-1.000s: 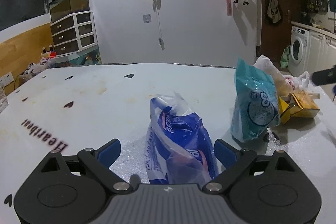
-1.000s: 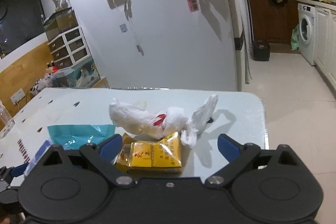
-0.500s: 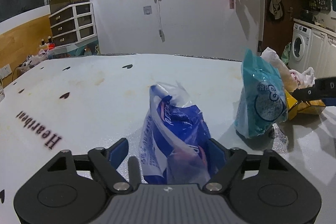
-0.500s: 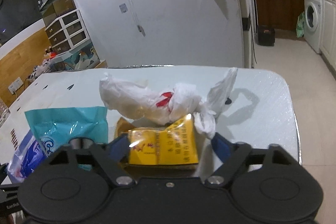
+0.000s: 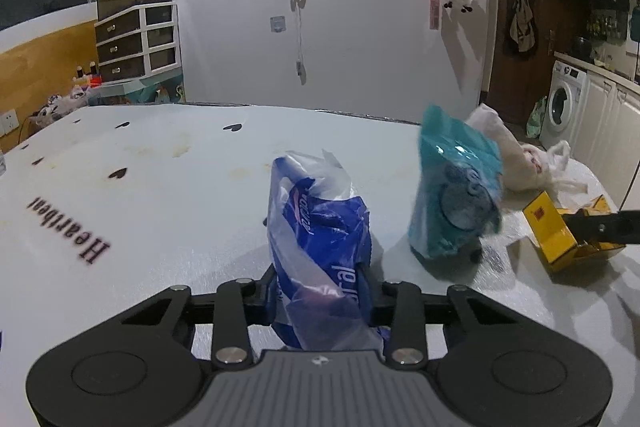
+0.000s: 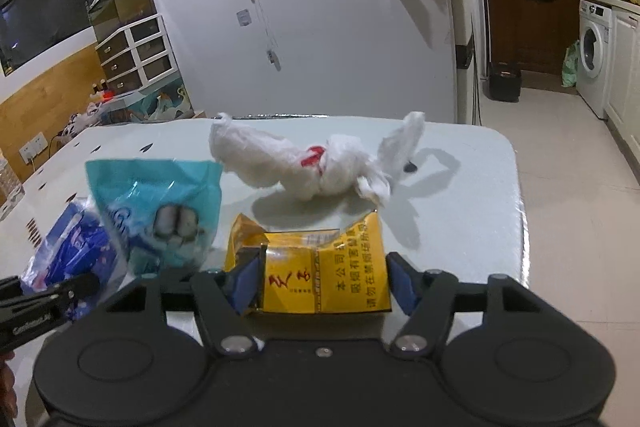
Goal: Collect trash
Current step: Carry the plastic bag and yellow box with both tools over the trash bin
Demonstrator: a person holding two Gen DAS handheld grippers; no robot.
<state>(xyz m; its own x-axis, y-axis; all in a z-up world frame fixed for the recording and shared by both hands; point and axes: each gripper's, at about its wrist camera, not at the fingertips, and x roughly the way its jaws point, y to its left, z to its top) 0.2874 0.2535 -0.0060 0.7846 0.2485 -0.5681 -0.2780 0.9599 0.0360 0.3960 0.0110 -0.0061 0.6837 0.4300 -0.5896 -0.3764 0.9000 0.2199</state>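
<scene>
Both pickups under way, nothing visibly binned yet: left gripper (image 5: 322, 277) has its jaws clamped on the blue plastic wrapper (image 5: 320, 235) mid-table, and right gripper (image 6: 320, 281) has its jaws pressed against both sides of the yellow packet (image 6: 320, 275) near the table's (image 5: 160, 187) right edge. Still loose there, by my judgement next: teal bag (image 6: 160, 203) and knotted white bag (image 6: 304, 167); no bin in view.

There are four pieces of trash on one table (image 6: 472, 195): one blue wrapper (image 5: 320, 247), one teal wrapper (image 5: 456, 195), one yellow packet (image 6: 324, 271) and one white plastic bag (image 6: 312, 167). There are two grippers: the left gripper (image 5: 320, 287) and the right gripper (image 6: 324, 283). Far to the right there is one washing machine (image 6: 594, 51).
</scene>
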